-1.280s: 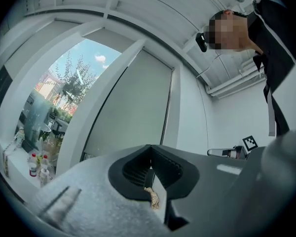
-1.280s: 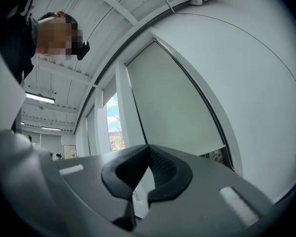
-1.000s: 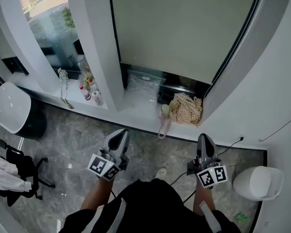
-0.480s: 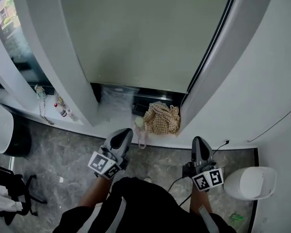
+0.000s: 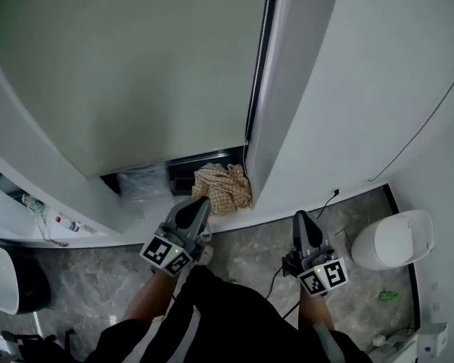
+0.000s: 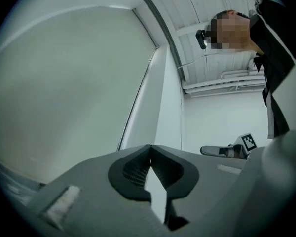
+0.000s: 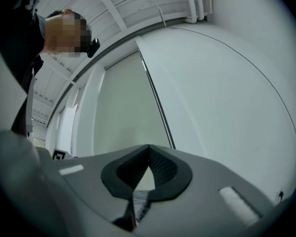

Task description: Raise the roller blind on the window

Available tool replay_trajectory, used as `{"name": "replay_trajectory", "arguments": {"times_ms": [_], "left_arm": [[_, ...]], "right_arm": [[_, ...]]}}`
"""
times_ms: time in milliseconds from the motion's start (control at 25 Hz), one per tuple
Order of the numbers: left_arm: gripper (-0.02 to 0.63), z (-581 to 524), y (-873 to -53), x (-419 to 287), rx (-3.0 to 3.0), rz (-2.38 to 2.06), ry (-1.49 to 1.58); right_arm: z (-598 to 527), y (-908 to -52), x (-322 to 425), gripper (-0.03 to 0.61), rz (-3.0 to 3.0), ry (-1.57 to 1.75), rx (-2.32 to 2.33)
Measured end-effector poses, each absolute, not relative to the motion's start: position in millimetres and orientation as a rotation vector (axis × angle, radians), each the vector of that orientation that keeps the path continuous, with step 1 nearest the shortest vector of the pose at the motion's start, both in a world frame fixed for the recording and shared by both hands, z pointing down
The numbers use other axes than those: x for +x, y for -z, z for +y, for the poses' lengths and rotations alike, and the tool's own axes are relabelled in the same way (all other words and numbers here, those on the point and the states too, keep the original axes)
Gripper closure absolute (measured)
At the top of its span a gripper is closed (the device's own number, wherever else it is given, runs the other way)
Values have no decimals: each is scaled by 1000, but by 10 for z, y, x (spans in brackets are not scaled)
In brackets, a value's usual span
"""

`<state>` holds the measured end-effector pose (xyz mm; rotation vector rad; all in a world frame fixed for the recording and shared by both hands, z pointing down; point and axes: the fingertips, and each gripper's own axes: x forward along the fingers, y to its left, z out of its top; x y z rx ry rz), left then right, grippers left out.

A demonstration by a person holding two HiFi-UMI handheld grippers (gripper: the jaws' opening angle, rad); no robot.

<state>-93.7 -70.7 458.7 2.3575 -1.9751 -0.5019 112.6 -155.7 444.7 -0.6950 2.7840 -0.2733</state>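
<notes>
The roller blind (image 5: 121, 66) hangs almost fully down, ahead of and above both tools. Its bottom edge stops just short of the sill (image 5: 238, 218). The left tool (image 5: 197, 203) and the right tool (image 5: 299, 218) are each pressed together with nothing between the jaws, and both are well apart from the blind.

The bead chain (image 5: 258, 59) runs down the blind's right edge, ahead of the right tool and a little to its left, so that tool looks the handier one. To do this well, I'd carry it up to the chain and spread the jaws only once a strand lies between them. Then I'd pinch squarely and draw straight down along the frame, not outward. Which strand lifts the blind I cannot tell.

Only the head view shows the sill, the checked cloth (image 5: 223, 187) lying just ahead of the left tool, and the gap under the blind. Only the gripper views show how high the blind runs towards the ceiling. In the right gripper view the chain is a dark line just above the closed tips.
</notes>
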Motion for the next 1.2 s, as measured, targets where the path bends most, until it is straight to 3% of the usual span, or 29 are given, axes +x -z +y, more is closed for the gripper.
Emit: {"name": "replay_trajectory", "arguments": {"times_ms": [680, 840, 1200], "left_arm": [[605, -2396, -4447, -910, 2763, -1397, 396], [526, -2810, -4507, -924, 2761, -1372, 326], [457, -3695, -4463, -1162, 2749, -1431, 227]], "right_arm": [[-1864, -4283, 935, 577, 2605, 199, -1091], [-1769, -4230, 994, 577, 2545, 230, -1157], [-1519, -4319, 1345, 577, 2443, 203, -1373]]}}
